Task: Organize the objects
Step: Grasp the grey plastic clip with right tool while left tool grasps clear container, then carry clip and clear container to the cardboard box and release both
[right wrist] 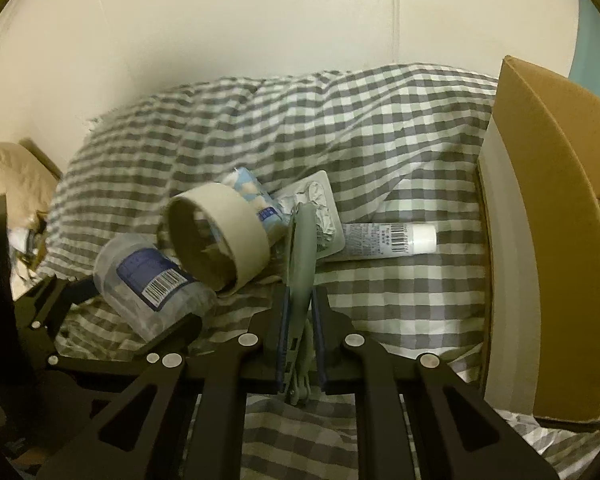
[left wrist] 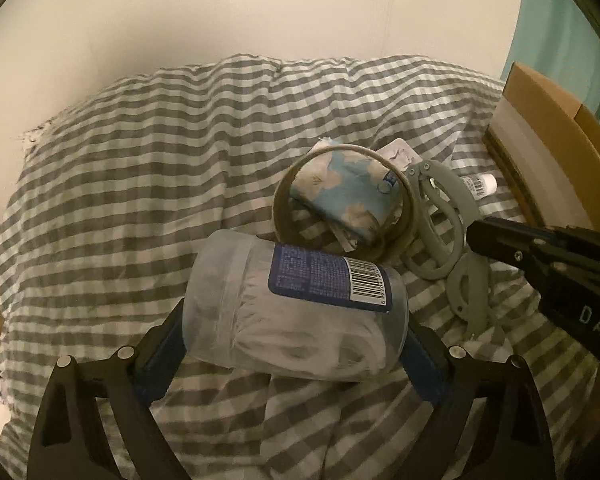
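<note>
Six loose items lie on the checked bedcover (right wrist: 380,152), all clustered round the cardboard tape ring (right wrist: 216,236); none is seen inside the cardboard box (right wrist: 548,240), which stands well to the right of the ring. Sorting, on this evidence, is barely begun. A tissue packet (left wrist: 348,192) sits inside the ring; a blister pack (right wrist: 320,208) and a white-capped tube (right wrist: 384,240) lie just right of it.

Left gripper (left wrist: 296,344): jaws spread wide around the clear plastic jar (left wrist: 296,312), which lies on its side touching the ring's near edge; whether the pads press it, I cannot tell.

Right gripper (right wrist: 300,340): jaws nearly shut, clamped on the grey scissors (right wrist: 300,248), just right of the ring.
</note>
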Demonstrator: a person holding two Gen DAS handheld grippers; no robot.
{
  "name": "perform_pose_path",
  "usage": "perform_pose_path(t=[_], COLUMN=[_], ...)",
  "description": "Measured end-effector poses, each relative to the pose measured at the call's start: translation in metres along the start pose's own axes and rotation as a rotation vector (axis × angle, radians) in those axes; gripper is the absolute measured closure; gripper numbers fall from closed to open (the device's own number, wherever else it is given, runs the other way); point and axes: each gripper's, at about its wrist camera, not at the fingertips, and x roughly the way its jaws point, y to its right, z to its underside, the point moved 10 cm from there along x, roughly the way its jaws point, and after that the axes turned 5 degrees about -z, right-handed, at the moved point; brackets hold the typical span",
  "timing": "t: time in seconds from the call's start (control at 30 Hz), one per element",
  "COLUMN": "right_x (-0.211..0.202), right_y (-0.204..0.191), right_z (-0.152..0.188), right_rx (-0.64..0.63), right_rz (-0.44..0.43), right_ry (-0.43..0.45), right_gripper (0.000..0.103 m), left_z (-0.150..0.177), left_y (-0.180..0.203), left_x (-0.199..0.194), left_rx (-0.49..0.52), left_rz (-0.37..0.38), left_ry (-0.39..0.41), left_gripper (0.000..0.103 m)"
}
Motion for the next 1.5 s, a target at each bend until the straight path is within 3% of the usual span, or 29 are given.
perform_pose_path(t=[0.23,0.43,0.7,0.93,1.2,1.5], right_x=[-0.025,-0.077,-0.193,-0.288,-0.343,-0.292], right_y=[-0.014,-0.024,-0.034,-0.007,0.059,0.135], right_z=[0.0,-0.002,-0.018,-0.039,-0.077,-0.106], right_rx=[-0.046,-0.088,-0.148,-0.167,-0.14,-0.024], right_rz=[0.0,0.02,0.046,0.1,0.17,0.153], right_ry=[0.031,0.089,0.236,0.354,0.414,0.347], right_gripper=[0.094,0.094,0.095,0.095,0.095,0.095], left_z=[0.005,0.0,-0.029,-0.071,-0.119,-0.147], left_y=[-0.015,-0.024,-0.007,0.045,0.124,0.203], left_x=[-0.04,-0.098,-0.194,-0.256,-0.258,-0.182], left_rx=[-0.066,-0.135,-0.13,-0.075,-0.009,0.057], left_rz=[-0.007,-0.014,-0.025,0.02,0.098,0.144], left_ry=[0.021,0.076,0.199,0.309,0.332,0.248], left_gripper=[0.009,0.01,0.01,0.01,0.01,0.01])
